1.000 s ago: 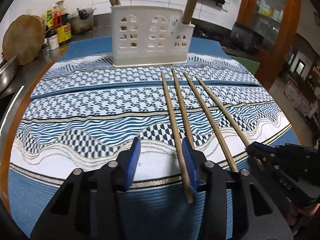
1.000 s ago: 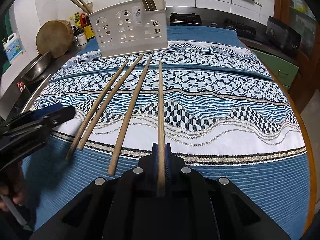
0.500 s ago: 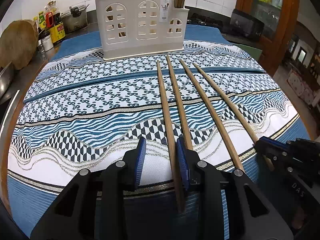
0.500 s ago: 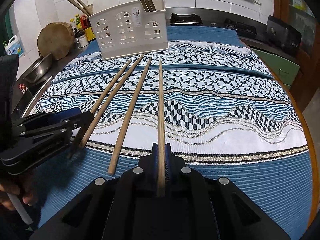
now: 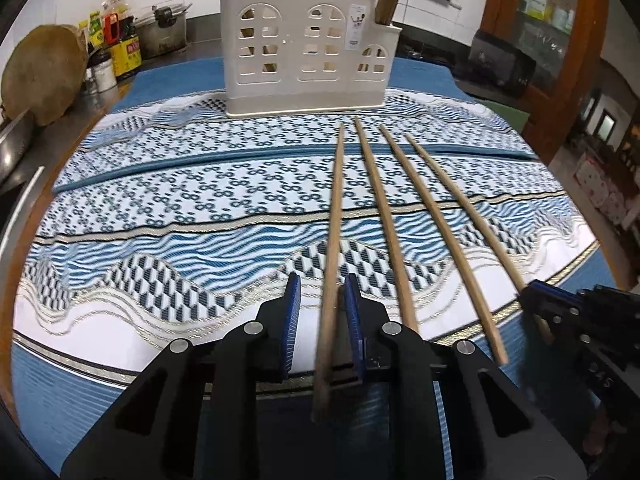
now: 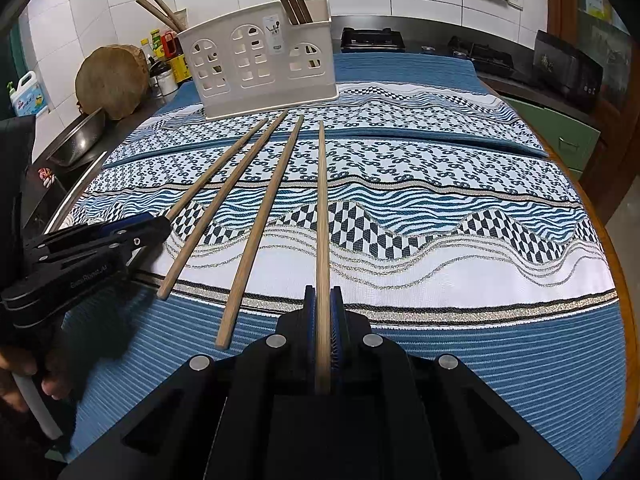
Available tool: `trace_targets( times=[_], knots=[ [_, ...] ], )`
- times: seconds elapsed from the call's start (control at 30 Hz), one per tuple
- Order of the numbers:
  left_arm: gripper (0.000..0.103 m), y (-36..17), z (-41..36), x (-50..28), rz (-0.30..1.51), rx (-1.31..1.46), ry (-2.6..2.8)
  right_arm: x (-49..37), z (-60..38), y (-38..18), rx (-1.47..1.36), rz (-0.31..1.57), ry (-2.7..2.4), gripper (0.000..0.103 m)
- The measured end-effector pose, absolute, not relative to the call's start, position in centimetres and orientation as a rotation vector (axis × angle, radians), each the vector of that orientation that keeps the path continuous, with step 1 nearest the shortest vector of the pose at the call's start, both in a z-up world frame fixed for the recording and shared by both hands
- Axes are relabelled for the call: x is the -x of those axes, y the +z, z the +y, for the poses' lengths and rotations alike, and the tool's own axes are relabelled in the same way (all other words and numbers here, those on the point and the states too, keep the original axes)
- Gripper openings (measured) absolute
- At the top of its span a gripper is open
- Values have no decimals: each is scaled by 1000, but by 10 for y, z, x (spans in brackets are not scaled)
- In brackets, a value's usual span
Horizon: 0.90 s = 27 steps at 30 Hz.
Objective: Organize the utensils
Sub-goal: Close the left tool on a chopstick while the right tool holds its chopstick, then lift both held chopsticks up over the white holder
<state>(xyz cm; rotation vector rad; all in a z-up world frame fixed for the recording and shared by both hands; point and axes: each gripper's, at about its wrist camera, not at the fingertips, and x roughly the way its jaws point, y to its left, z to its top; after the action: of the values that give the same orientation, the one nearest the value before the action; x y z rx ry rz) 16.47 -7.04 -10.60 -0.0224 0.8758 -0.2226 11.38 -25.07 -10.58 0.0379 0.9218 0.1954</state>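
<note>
chopsticks, 4 slim wooden rods: right hand-held gripper clamps 1, left hand-held gripper gapes.

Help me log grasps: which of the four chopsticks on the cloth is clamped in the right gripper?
The rightmost chopstick: the right gripper is shut on its near end, while the leftmost only sits between the left gripper's open jaws.

Blur, hidden ends and cut-off tops

Between our left gripper's fingers the leftmost chopstick smears at its near end, so we cannot tell whether either finger touches it. The rightmost chopstick hides its near end inside our right gripper. Far ahead of the fingers, the sticks standing in the white holder run off the upper edge. The holder's label is too small to read.
</note>
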Motion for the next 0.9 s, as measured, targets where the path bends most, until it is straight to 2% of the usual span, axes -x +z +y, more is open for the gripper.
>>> trace_targets(
  times=[0.2,0.33,0.6,0.9],
  knots=[
    [22,-108,-80,-163,874,-12,-242,-114,-250,-106,-28,923,195,7],
    [6,-107,-82,-166,878,-37,-244,-114,-251,-105,-34,923,194,7],
    [6,-93,-67,-163,855,-11,-254,-108,-260,-73,-36,851,191,7],
    [5,-42,-47,-162,717,43,-284,-121,-267,-3,-3,716,217,7]
  ],
)
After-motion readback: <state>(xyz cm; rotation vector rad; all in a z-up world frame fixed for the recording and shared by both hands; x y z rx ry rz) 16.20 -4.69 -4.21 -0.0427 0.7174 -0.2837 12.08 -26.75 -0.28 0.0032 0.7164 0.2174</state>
